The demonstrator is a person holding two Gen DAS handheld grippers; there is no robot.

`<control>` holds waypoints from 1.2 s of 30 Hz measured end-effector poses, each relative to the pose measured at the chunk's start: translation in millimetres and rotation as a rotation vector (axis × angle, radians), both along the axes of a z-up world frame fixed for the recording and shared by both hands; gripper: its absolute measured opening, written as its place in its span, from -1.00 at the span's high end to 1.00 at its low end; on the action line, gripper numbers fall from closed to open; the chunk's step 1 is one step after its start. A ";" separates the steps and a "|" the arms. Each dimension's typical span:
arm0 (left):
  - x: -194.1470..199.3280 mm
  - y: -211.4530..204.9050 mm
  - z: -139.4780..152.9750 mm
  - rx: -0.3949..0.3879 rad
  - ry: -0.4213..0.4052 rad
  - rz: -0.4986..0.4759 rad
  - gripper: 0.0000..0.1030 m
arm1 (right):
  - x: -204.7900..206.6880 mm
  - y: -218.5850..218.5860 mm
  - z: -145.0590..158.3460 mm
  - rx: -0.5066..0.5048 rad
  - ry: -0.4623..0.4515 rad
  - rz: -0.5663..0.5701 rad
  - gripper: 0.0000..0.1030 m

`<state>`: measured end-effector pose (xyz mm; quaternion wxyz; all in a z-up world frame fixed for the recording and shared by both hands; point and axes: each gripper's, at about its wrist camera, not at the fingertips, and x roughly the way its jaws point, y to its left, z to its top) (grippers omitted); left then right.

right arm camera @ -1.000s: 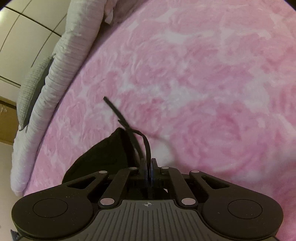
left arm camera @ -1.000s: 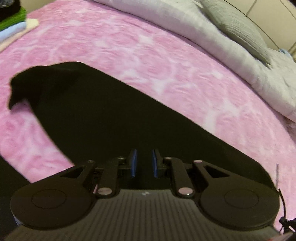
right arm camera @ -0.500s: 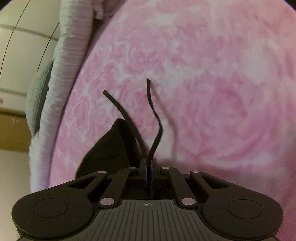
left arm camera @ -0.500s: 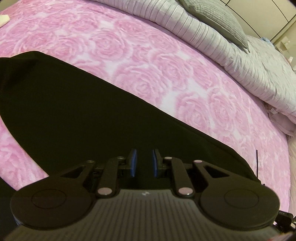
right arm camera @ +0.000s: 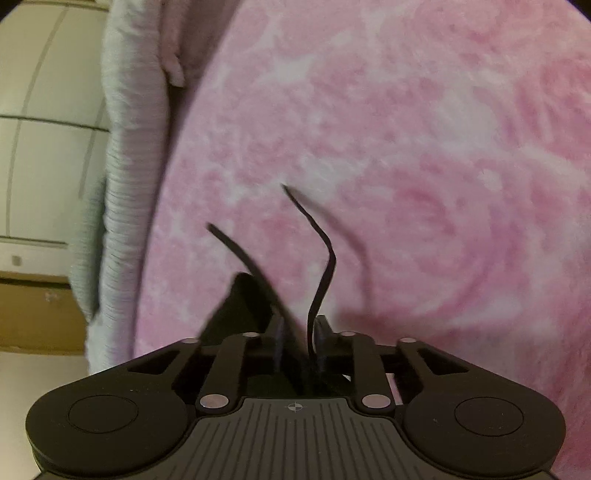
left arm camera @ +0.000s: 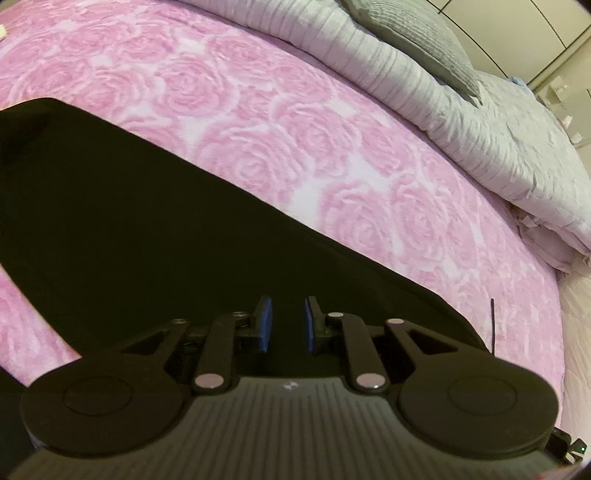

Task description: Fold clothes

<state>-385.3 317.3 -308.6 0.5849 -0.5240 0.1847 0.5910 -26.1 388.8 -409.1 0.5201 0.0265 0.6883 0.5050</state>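
Note:
A black garment lies spread on the pink rose-patterned bed cover. My left gripper hovers over its near edge, its blue-padded jaws a little apart and nothing between them. In the right wrist view a corner of the black garment and its two thin black drawstrings stick up between the jaws of my right gripper, which now stand slightly apart. The strings rise above the pink cover.
A rolled grey-white duvet with a grey pillow lies along the far side of the bed. In the right wrist view the duvet runs down the left, with white cupboard doors behind it.
My right gripper's jaws have parted from fully shut; the drawstrings now stand looser between them. The left view has shifted slightly over the garment; its jaws kept the same gap.

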 end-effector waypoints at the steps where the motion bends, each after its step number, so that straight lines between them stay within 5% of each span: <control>1: 1.9 0.9 0.1 0.003 -0.002 -0.005 0.74 | -0.8 1.6 -1.5 -0.001 0.001 0.008 0.53; 15: 21.6 11.7 -7.1 -0.007 -0.032 -0.040 0.74 | -21.8 27.8 -23.9 0.007 0.008 0.191 0.54; 17: 21.9 10.6 -7.6 -0.010 -0.033 -0.038 0.74 | -21.9 31.4 -30.1 0.004 0.023 0.189 0.86; 23: 14.3 4.3 -1.0 -0.001 -0.027 -0.019 0.74 | 0.2 -3.8 -26.7 0.100 0.175 -0.046 0.93; 25: 9.9 0.8 2.7 0.005 -0.022 -0.008 0.74 | -1.1 -18.1 -4.1 0.192 0.146 -0.068 0.93; 29: -4.1 -13.1 9.1 0.007 -0.003 0.031 0.74 | -78.8 -23.6 79.9 0.373 -0.249 0.328 0.91; 31: -11.9 -21.1 11.6 0.004 0.006 0.054 0.74 | -150.7 -29.0 106.6 0.392 -0.516 0.649 0.83; 33: -20.3 -29.2 11.9 -0.012 0.005 0.081 0.74 | -221.0 -46.1 105.8 0.386 -0.749 0.961 0.20; 34: -24.6 -33.4 12.4 -0.019 -0.003 0.096 0.74 | -250.5 -60.9 97.1 0.387 -0.861 1.089 -0.45; 35: -28.6 -37.6 13.5 -0.022 -0.014 0.110 0.74 | -279.9 -75.8 88.5 0.387 -0.974 1.216 -0.70; 36: -32.1 -41.3 15.1 -0.020 -0.019 0.116 0.74 | -309.3 -90.6 79.8 0.385 -1.087 1.344 -0.70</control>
